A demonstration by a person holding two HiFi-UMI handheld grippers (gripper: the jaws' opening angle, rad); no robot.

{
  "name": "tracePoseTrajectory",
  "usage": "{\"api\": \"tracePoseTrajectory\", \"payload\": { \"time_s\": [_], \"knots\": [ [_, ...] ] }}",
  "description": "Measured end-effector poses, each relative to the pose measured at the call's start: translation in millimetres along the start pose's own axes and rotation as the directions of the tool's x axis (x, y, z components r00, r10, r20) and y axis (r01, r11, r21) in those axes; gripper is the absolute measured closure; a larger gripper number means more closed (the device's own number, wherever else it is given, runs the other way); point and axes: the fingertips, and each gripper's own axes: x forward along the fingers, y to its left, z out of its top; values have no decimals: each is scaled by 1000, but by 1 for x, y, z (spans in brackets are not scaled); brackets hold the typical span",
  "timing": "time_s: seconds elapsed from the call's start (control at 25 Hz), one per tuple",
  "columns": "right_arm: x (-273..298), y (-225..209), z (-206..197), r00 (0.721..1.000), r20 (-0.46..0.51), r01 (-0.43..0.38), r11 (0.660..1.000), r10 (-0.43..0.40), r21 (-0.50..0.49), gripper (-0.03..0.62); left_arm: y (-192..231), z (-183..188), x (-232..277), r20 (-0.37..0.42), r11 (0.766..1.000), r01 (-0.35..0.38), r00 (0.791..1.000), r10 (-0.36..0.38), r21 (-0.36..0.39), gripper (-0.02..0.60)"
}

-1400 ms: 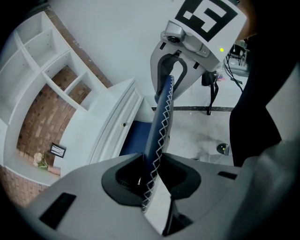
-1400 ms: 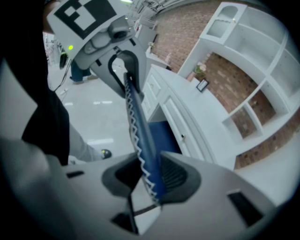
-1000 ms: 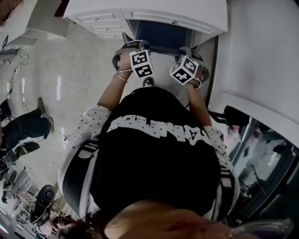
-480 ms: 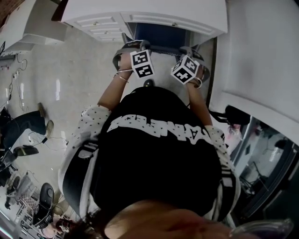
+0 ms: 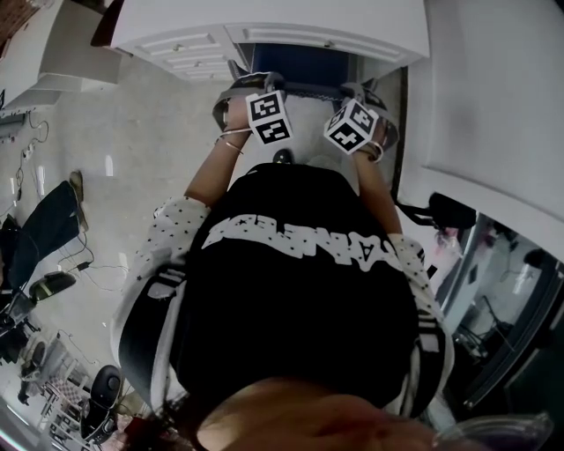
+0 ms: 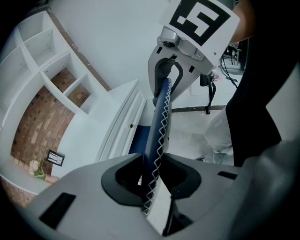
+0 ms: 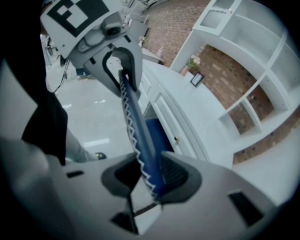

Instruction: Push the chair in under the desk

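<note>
The chair's back, dark blue with white zigzag stitching [image 5: 304,87], stands in front of the white desk [image 5: 264,22], with its blue seat [image 5: 300,63] under the desk's front edge. My left gripper [image 5: 249,84] is shut on the left end of the back's top edge [image 6: 159,126], which runs between its pads [image 6: 151,173]. My right gripper [image 5: 359,90] clamps the right end [image 7: 136,131], with the edge lying between its pads [image 7: 149,176]. The right jaws have just been opening slightly. A person's black top hides the lower chair.
Desk drawers [image 5: 189,44] sit left of the knee space. A white unit [image 5: 493,106] closes in on the right. Brick-backed white shelves [image 6: 51,93] rise above the desk. Cables and dark gear [image 5: 53,282] lie on the pale floor at the left. A caster [image 5: 282,157] shows below the hands.
Both grippers keep their places on the chair's back. Only the clutter at the left of the head view has shifted a little.
</note>
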Motion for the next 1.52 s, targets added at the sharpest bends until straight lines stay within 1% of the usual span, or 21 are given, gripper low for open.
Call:
{"api": "tracePoseTrajectory", "payload": {
  "time_s": [0.4, 0.6, 0.92, 1.12, 1.52],
  "knots": [
    [-2, -5, 2, 1000, 2, -6, 1000, 6, -2, 461, 6, 2, -2, -5, 1000, -3, 1000, 3, -5, 451],
    [-2, -14, 0, 1000, -6, 7, 1000, -7, -11, 459, 9, 8, -2, 5, 1000, -3, 1000, 3, -4, 451],
    [-4, -19, 7, 1000, 1, -8, 1000, 8, -23, 459, 15, 7, -5, -6, 1000, -2, 1000, 2, -22, 451],
    [7, -29, -1, 1000, -5, -12, 999, 12, -39, 459, 21, 14, 10, -13, 1000, -13, 1000, 13, -25, 451],
    [21, -50, 6, 1000, -5, -26, 998, 26, -54, 461, 41, 13, 23, -27, 999, -9, 1000, 8, -41, 451]
  ]
}}
